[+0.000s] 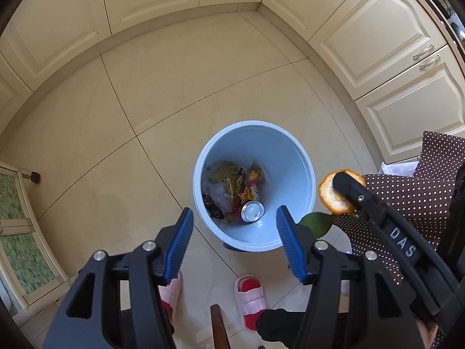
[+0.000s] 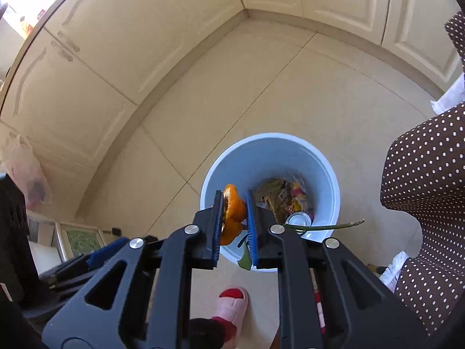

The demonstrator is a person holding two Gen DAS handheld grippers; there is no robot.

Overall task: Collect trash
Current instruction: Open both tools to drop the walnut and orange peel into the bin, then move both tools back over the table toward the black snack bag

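Right wrist view has the orange peel (image 2: pixel 232 212) pinched between the blue pads of the right gripper (image 2: pixel 234 224), held just over the near rim of the pale blue bin (image 2: pixel 325 174), with a green leaf and stem (image 2: pixel 328 226) caught up alongside. So the drop-off step looks to be in hand: the peel is carried to the bin but not yet let go. What's probably needed next is a small nudge forward so the peel sits squarely over the opening, then the jaws get spread.

Left gripper (image 1: pixel 234 232) is held wide apart, nothing in it, hovering above the bin. Wrappers (image 1: pixel 232 186) and a can (image 1: pixel 252 211) are already at the bottom.

Hard to tell: whether the leaf is actually clamped or just stuck to the peel. Whatever trash remains elsewhere isn't shown. Polka-dot cloth (image 2: pixel 421 180) cuts off the right side.
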